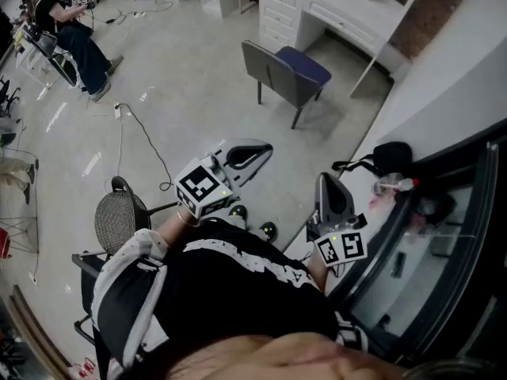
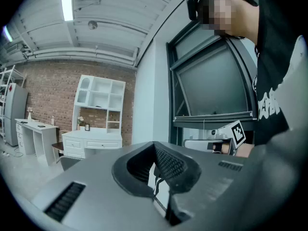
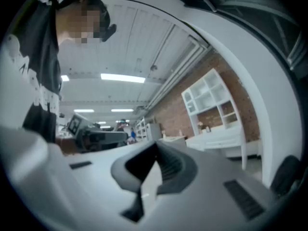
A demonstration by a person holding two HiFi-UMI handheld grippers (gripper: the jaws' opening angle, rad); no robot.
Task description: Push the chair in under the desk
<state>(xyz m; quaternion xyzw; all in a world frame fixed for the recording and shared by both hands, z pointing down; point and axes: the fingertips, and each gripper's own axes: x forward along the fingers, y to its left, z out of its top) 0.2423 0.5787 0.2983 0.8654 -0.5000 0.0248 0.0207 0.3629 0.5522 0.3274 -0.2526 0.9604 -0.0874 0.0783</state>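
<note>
The person stands and holds a hand-held gripper in each hand, low in front of their black shirt (image 1: 238, 291). The left hand-held gripper (image 1: 257, 153) points toward 12 o'clock. Its jaws are clenched together with nothing between them. The right hand-held gripper (image 1: 329, 188) is just beside it, at 3 o'clock from it. Its jaws are clenched too, and it holds nothing.

The chair (image 1: 287, 71) is grey with a blue seat. It stands on the floor (image 1: 182, 77) at 12 o'clock from the person, well apart from both grippers. Nothing touches it. Its back is turned toward the person and its seat faces the white surface (image 1: 337, 13) with drawers, which is at 1 o'clock. The chair is near the open gap of that surface but not under it. Bare floor shows between them.

A black mesh chair (image 1: 117, 220) stands close behind the person at 9 o'clock. A black cable (image 1: 146, 137) snakes over the floor at 10 o'clock. Far off at 10 o'clock another person (image 1: 75, 34) sits on a chair. In the left gripper view, a white shelf (image 2: 98, 102) stands against a brick wall (image 2: 48, 90).
</note>
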